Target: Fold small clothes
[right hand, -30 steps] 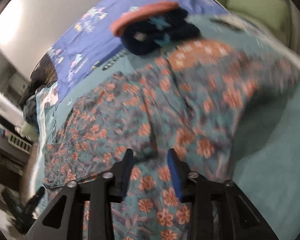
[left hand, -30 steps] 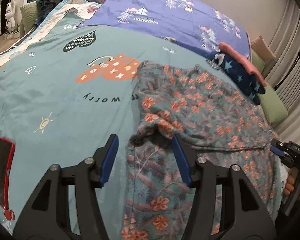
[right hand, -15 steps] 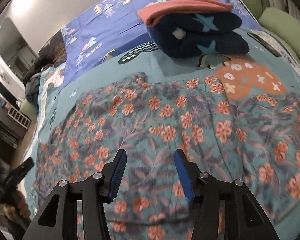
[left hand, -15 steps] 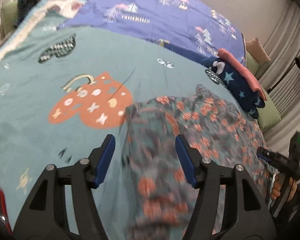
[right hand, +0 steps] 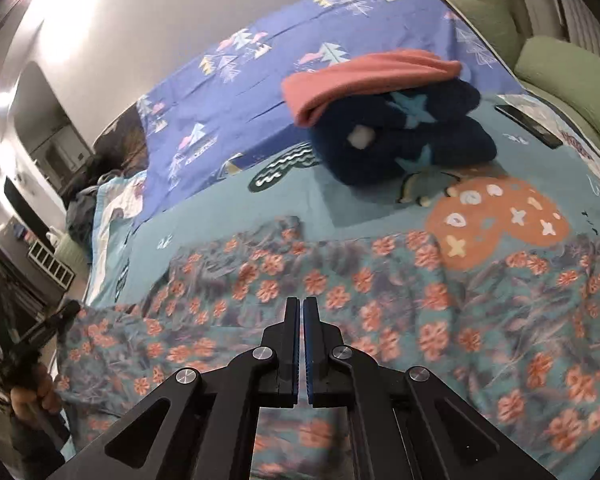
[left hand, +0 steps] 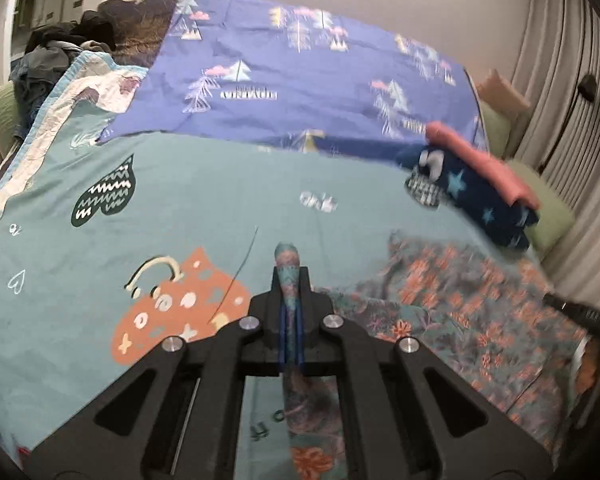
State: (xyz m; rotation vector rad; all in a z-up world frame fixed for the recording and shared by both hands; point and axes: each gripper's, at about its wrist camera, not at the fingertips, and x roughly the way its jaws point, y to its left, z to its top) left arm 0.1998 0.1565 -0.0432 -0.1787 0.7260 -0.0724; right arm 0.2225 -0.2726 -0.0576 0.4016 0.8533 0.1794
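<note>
A teal floral garment point(left hand: 460, 312) with orange flowers lies spread on the teal bedspread point(left hand: 204, 200). My left gripper point(left hand: 289, 276) is shut on a pinched fold of this garment; cloth sticks out past the fingertips and hangs below the jaws. In the right wrist view the same floral garment point(right hand: 380, 292) lies across the bed. My right gripper point(right hand: 301, 304) is shut over the garment's near edge; whether cloth is caught between the jaws I cannot tell. The left gripper and hand show at the far left point(right hand: 24, 376).
A folded stack, a navy star blanket point(right hand: 404, 136) under a pink cloth point(right hand: 360, 76), sits at the far side. A purple sheet point(left hand: 308, 80) covers the back of the bed. Green cushions point(right hand: 568, 84) and a phone point(right hand: 528, 120) lie to the right.
Both grippers have gone from open to shut. The left one has pinched up a fold of the floral garment. The right one has dropped to the garment's near edge.
</note>
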